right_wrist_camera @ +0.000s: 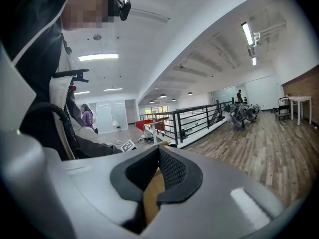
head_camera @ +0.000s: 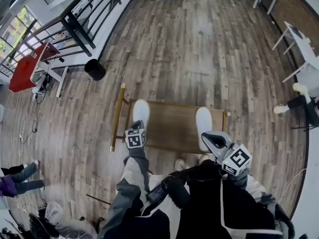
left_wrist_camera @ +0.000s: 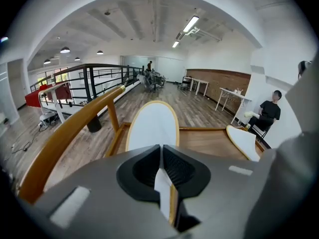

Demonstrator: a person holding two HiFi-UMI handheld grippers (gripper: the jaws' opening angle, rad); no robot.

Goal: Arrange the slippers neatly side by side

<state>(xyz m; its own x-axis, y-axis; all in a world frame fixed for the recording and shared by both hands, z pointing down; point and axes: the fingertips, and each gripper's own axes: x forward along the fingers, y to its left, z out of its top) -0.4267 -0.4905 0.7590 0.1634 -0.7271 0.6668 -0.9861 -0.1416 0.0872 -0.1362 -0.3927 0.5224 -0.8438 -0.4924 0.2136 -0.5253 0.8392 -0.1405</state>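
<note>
Two white slippers with tan rims lie on a low wooden bench point(head_camera: 172, 128). The left slipper point(head_camera: 141, 112) rests near the bench's left end, and my left gripper point(head_camera: 138, 127) is at its near end. In the left gripper view that slipper point(left_wrist_camera: 152, 126) runs forward from my left gripper point(left_wrist_camera: 161, 151), whose jaws are shut on its heel edge. The right slipper point(head_camera: 203, 124) lies near the right end, also seen as the right slipper point(left_wrist_camera: 244, 141). My right gripper point(head_camera: 213, 139) hovers just beside its near end, and my right gripper point(right_wrist_camera: 159, 153) is shut with nothing held.
The bench has a raised wooden rail point(left_wrist_camera: 75, 128) along its left side. A black bin point(head_camera: 94, 69) and a red table point(head_camera: 27, 66) stand far left by a metal railing point(head_camera: 84, 19). White tables point(head_camera: 299, 39) and a seated person point(head_camera: 299, 102) are at right.
</note>
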